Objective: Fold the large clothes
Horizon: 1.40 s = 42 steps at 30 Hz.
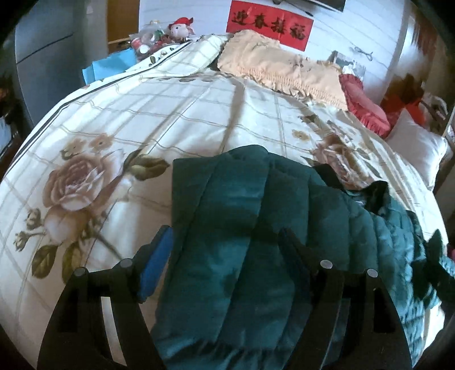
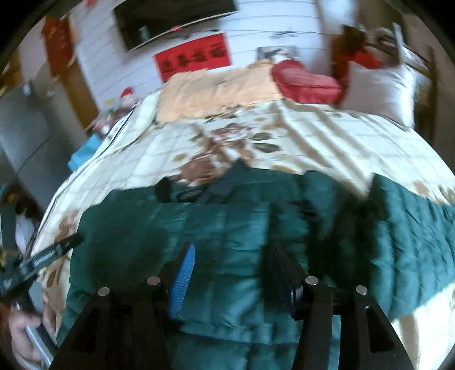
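A dark green quilted jacket (image 1: pixel 256 227) lies spread on a floral bedspread (image 1: pixel 142 128); its black-lined collar (image 1: pixel 375 196) is at the right in the left wrist view. My left gripper (image 1: pixel 224 247) is open, its fingers either side of a folded-in part of the jacket, just above it. In the right wrist view the jacket (image 2: pixel 227 227) lies across the bed (image 2: pixel 284 136), collar (image 2: pixel 199 190) at the far side. My right gripper (image 2: pixel 231 264) is open and empty above the jacket's middle. The left gripper (image 2: pixel 57 250) shows at the left edge there.
A peach blanket (image 1: pixel 284 65), a red pillow (image 1: pixel 364 99) and a white pillow (image 1: pixel 418 145) lie at the head of the bed. A plush toy (image 1: pixel 180 27) and clutter sit at the far left corner. A red banner (image 1: pixel 270 25) hangs on the wall.
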Each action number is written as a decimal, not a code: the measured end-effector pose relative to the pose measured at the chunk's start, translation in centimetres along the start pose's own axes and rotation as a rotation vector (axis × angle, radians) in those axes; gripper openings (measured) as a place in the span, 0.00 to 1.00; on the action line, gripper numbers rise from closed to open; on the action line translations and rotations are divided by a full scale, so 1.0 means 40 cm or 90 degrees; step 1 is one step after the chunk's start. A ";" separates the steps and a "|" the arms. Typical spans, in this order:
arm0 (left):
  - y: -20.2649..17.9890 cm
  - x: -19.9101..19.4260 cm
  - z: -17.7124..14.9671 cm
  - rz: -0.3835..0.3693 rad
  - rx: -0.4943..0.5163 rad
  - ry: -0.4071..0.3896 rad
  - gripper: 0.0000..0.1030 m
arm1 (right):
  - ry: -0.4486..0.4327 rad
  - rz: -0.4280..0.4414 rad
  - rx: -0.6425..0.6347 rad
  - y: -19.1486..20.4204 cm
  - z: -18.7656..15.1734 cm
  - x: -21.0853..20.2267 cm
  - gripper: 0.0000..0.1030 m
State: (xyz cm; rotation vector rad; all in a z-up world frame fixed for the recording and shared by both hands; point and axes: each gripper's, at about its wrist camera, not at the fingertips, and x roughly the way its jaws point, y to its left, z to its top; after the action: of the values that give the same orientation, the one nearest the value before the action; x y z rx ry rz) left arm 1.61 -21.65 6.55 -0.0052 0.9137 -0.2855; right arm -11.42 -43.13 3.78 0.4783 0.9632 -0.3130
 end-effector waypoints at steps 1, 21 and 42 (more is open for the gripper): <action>0.003 0.021 0.011 0.000 -0.005 0.006 0.74 | 0.003 -0.006 -0.020 0.019 0.003 0.024 0.50; 0.049 0.142 0.015 -0.007 -0.029 0.053 0.78 | 0.026 -0.058 -0.060 -0.006 -0.028 0.055 0.50; 0.010 0.050 -0.021 0.009 0.029 -0.007 0.79 | 0.048 -0.086 -0.051 -0.040 -0.092 -0.004 0.50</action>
State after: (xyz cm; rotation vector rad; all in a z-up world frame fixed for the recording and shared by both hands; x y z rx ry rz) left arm 2.18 -21.65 4.42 0.0417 0.8966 -0.2929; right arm -14.84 -42.58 1.75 0.3541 1.0793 -0.3783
